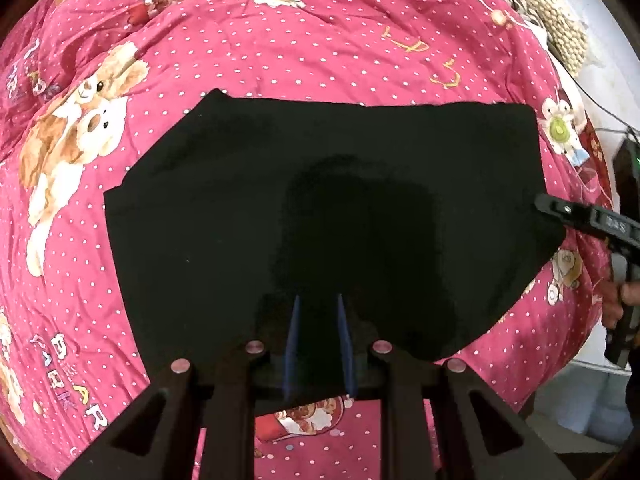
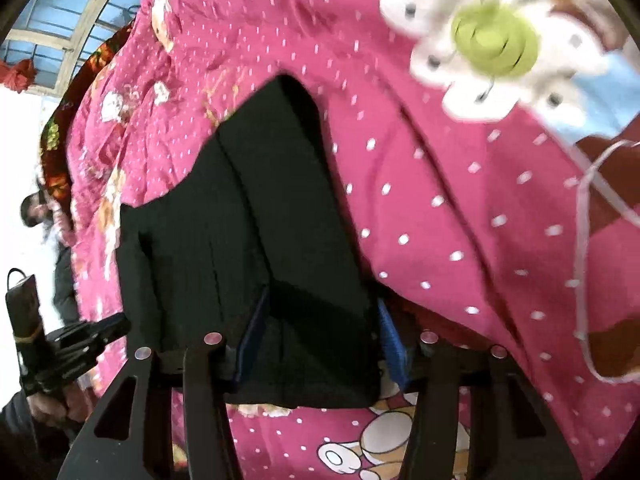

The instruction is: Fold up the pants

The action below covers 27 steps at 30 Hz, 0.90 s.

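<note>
The black pants (image 1: 320, 180) lie folded into a broad flat panel on a pink dotted quilt (image 1: 280, 40). My left gripper (image 1: 318, 297) points straight down near the panel's near edge. Its blue pads stand a narrow gap apart, and black cloth fills that gap. In the right wrist view the pants (image 2: 260, 220) run away as a long dark strip. My right gripper (image 2: 323, 296) straddles the strip's near end with its pads wide apart. The cloth lies flat between them, and its right edge sits just inside the right pad. One finger (image 1: 568, 210) of that gripper shows at the panel's right corner.
The quilt (image 2: 460, 220) with cartoon animal prints covers the whole bed. A beaded mat (image 1: 560, 28) lies past the far right corner. The bed's right edge drops to a pale floor (image 1: 592, 400). A hand (image 2: 52, 404) holds the left tool, and a window (image 2: 60, 8) is beyond.
</note>
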Tool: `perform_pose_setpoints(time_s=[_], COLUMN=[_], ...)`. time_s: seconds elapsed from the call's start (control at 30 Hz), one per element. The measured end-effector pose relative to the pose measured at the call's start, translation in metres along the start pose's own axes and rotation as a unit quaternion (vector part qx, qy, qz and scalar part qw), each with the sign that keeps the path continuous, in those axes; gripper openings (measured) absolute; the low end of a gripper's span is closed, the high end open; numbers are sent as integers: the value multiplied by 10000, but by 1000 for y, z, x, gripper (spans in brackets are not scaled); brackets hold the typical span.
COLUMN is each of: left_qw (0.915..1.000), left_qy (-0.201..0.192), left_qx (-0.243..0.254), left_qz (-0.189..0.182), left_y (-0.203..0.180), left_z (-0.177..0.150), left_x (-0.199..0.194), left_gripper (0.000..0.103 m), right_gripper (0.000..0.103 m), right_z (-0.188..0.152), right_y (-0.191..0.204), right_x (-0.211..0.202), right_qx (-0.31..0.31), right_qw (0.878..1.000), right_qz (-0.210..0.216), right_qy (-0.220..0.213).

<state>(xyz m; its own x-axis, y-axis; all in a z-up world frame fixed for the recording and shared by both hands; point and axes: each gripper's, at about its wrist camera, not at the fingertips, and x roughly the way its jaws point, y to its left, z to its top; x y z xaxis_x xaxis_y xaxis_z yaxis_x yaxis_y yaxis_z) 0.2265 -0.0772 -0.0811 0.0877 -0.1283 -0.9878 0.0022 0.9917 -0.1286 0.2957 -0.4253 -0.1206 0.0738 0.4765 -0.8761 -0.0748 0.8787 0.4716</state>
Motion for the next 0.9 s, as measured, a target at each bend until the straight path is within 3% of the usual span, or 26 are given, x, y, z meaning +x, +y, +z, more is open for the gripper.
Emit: perform_pose_setpoints(time_s=[0.07, 0.2, 0.53, 0.9], left_qw=[10000, 9999, 9995, 9993], left_qy=[18, -111, -83, -151], left_qx=[-83, -103, -264, -243], left_qz=[-42, -55, -170, -234], left_y=[4, 7, 7, 5], left_z=[4, 23, 83, 83], left_x=[4, 11, 50, 40], left_gripper=[21, 21, 21, 23], right_gripper=[52, 51, 49, 47], right_z=[-3, -9, 8, 21], right_y=[2, -3, 0, -2], right_x=[-5, 5, 6, 19], right_qx=[41, 62, 31, 10], right_qw=[10000, 9996, 9996, 9991], right_qz=[60, -143, -174, 178], right_qy=[-61, 247, 208, 383])
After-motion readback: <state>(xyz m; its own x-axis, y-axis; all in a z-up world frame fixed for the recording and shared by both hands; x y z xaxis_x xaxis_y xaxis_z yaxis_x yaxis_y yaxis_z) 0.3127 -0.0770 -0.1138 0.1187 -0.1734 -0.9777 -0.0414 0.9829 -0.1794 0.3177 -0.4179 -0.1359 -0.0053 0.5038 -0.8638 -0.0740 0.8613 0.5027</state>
